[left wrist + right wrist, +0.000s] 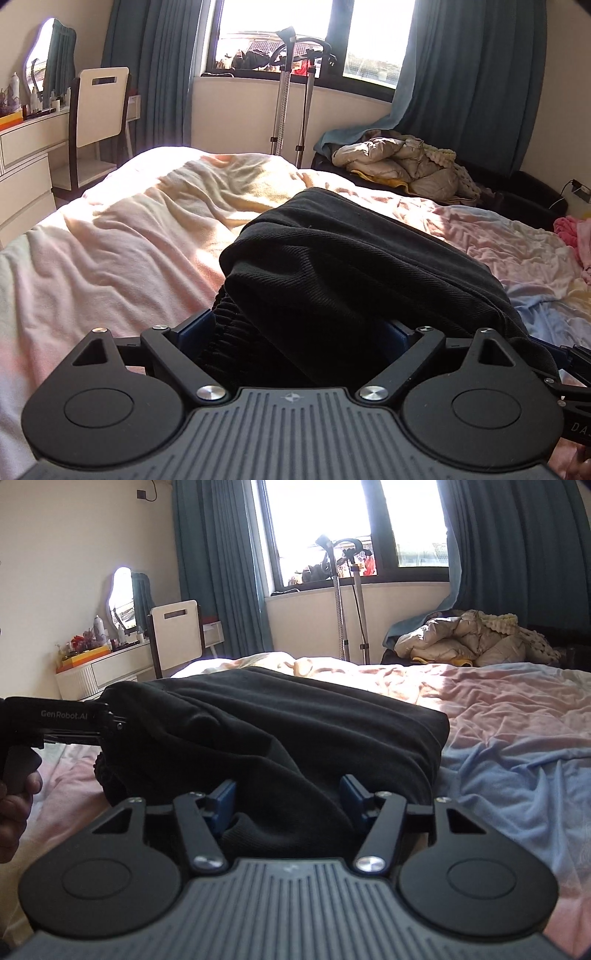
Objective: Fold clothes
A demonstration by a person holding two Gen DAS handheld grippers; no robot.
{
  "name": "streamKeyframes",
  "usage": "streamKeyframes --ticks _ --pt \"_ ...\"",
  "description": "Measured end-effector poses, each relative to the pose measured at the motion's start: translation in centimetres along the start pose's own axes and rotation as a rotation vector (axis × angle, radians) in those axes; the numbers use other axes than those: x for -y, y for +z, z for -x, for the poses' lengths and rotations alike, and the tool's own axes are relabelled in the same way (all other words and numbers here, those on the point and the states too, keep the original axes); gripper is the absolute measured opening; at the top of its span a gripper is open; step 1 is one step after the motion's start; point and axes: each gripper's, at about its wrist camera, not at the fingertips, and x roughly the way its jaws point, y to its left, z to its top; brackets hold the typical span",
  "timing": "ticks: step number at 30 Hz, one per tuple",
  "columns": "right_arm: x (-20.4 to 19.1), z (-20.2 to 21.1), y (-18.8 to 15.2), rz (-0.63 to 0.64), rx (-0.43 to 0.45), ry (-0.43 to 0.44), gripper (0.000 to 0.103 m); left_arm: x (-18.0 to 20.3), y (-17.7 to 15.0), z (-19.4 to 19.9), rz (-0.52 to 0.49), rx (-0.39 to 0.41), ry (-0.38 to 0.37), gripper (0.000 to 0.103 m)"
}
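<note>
A black garment [351, 266], folded into a thick bundle with a ribbed band at its near end, lies on the bed. My left gripper [299, 328] stands wide open. The ribbed end sits between its blue pads [195, 328] without being pinched. In the right wrist view the same black garment [295, 720] stretches ahead. My right gripper [288, 797] is partly open, with a loose fold of the cloth lying between its blue pads [225, 801]. The left gripper [107, 720] shows at the garment's left edge, with a hand [18, 805] on its handle.
The bed is covered by a rumpled pink, cream and pale blue sheet [129, 240]. Beyond it stand a garment steamer pole [284, 92], a white chair [99, 110] and a dresser [26, 147]. A heap of beige quilted clothing [399, 166] lies at the far right, under teal curtains.
</note>
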Motion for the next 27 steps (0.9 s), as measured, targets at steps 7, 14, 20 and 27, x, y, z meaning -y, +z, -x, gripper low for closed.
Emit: streamKeyframes --ticks 7,14,20,27 --pt "-0.6 0.3 -0.1 0.016 -0.018 -0.019 0.059 -1.0 -0.3 -1.3 0.072 -0.021 0.000 0.095" --pt "-0.4 3.4 0.2 -0.052 0.000 -0.037 0.060 -1.0 -0.7 1.2 0.189 -0.029 -0.076 0.094" --pt "0.7 6.7 0.6 -0.167 0.040 -0.074 0.060 -1.9 -2.1 3.5 0.363 -0.072 -0.247 0.094" --pt "1.9 7.7 -0.3 -0.301 0.046 -0.170 0.064 -3.5 -4.9 2.1 0.602 -0.207 -0.295 0.094"
